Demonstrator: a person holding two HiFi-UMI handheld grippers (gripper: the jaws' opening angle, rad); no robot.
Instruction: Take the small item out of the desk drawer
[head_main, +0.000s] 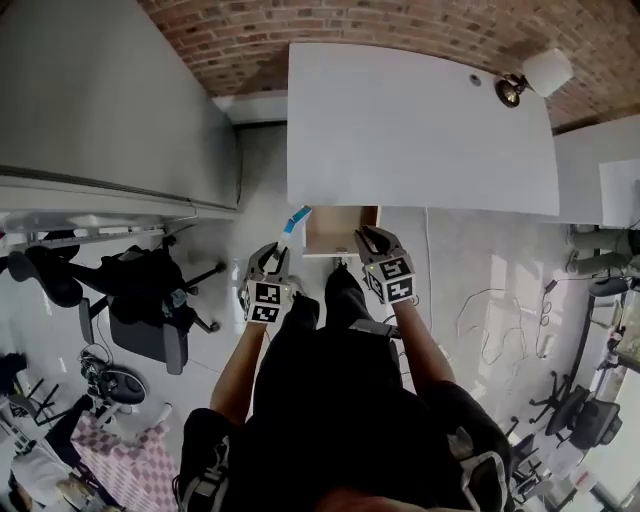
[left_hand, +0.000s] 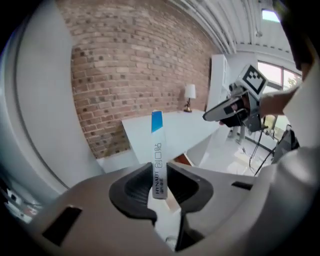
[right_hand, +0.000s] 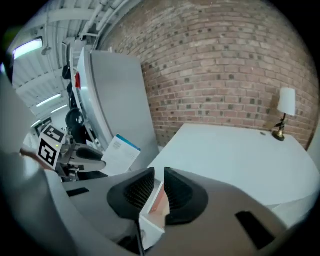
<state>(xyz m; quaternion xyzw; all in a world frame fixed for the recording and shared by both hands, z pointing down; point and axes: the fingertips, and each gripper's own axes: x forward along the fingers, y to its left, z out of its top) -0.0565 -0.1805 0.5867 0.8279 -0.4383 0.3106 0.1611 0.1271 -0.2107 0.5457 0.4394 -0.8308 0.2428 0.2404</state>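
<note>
Left gripper (left_hand: 160, 172) clamps the flat white carton with a blue end (left_hand: 157, 140) upright at frame centre, just left of the open wooden drawer (head_main: 335, 230). Beside it, the right gripper (right_hand: 159, 176) pinches the drawer's white edge.

The table (head_main: 420, 120) is white, the brick wall (head_main: 300, 25) at the top of the frame red-brown. The slim box (left_hand: 158, 150) is white with a blue end — dark print on it. The drawer (head_main: 335, 230) is brown inside; lower left, a pink-white checked cloth (head_main: 130, 465).
</note>
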